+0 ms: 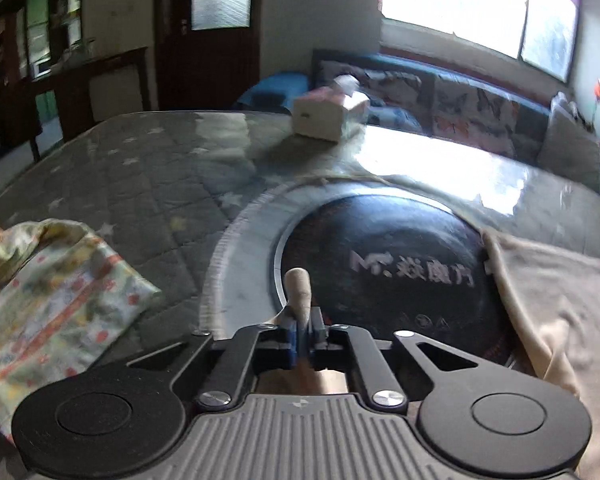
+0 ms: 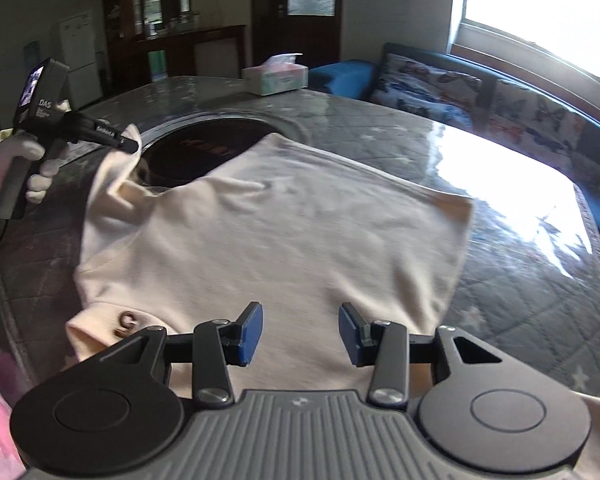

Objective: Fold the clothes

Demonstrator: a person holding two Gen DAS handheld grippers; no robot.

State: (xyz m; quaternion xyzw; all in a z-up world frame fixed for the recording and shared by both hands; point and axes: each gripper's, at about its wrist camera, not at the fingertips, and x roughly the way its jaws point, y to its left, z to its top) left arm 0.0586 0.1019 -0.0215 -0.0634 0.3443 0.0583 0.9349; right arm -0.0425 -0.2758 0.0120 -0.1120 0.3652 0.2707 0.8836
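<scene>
My tongs, both same build: black linkage arms, silver screw heads at the pivots, two round black discs flanking a grey ribbed housing with a small logo. Blue pads on the fingertips (image 2: 250,334). Right tongs (image 2: 300,334), left tongs (image 1: 305,330). Seen from the right wrist view, left unit has a black pistol grip, small lit screen on the back, white "DAS" lettering, thin black cable off the base. White glove on my left hand (image 2: 28,168).

Quilted table (image 2: 500,300) — cream garment (image 2: 280,240), tissue box (image 2: 276,78), floral cloth (image 1: 60,300).
</scene>
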